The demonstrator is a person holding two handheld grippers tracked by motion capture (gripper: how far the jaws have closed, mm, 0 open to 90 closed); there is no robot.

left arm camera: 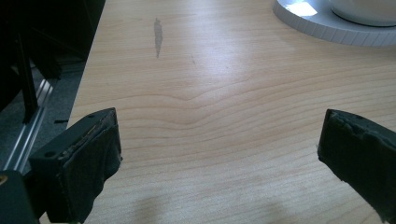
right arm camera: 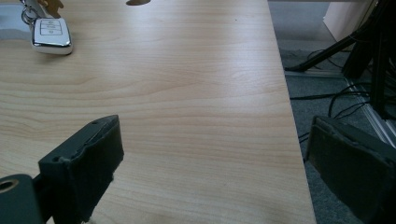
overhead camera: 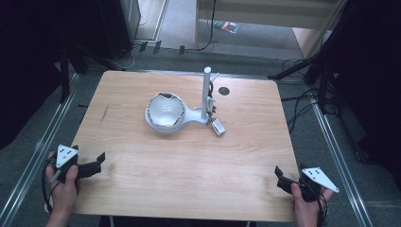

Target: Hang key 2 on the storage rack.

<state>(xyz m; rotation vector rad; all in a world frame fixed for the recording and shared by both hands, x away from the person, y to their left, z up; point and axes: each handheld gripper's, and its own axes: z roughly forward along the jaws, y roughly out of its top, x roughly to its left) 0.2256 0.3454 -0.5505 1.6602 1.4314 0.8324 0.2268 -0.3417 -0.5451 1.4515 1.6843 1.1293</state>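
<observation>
A white stand (overhead camera: pixel 191 115) sits past the middle of the wooden table (overhead camera: pixel 189 165). Its round base holds a shiny bowl (overhead camera: pixel 165 111), and a white upright post (overhead camera: pixel 206 92) rises at its right. A silver car key fob (overhead camera: pixel 218 126) on a ring lies at the foot of the post, seen also in the right gripper view as the fob (right arm camera: pixel 50 33). My left gripper (overhead camera: pixel 90 158) rests open at the table's near left corner, far from the stand. My right gripper (overhead camera: pixel 289 171) is open at the near right corner. Nothing lies between either pair of jaws (left arm camera: pixel 219 140) (right arm camera: pixel 212 144).
The stand's white base rim (left arm camera: pixel 327 23) shows at the top right of the left gripper view. A dark round hole (overhead camera: pixel 223 91) is in the table behind the post. Cables (right arm camera: pixel 336 100) and black stand legs lie on the grey floor past the right edge.
</observation>
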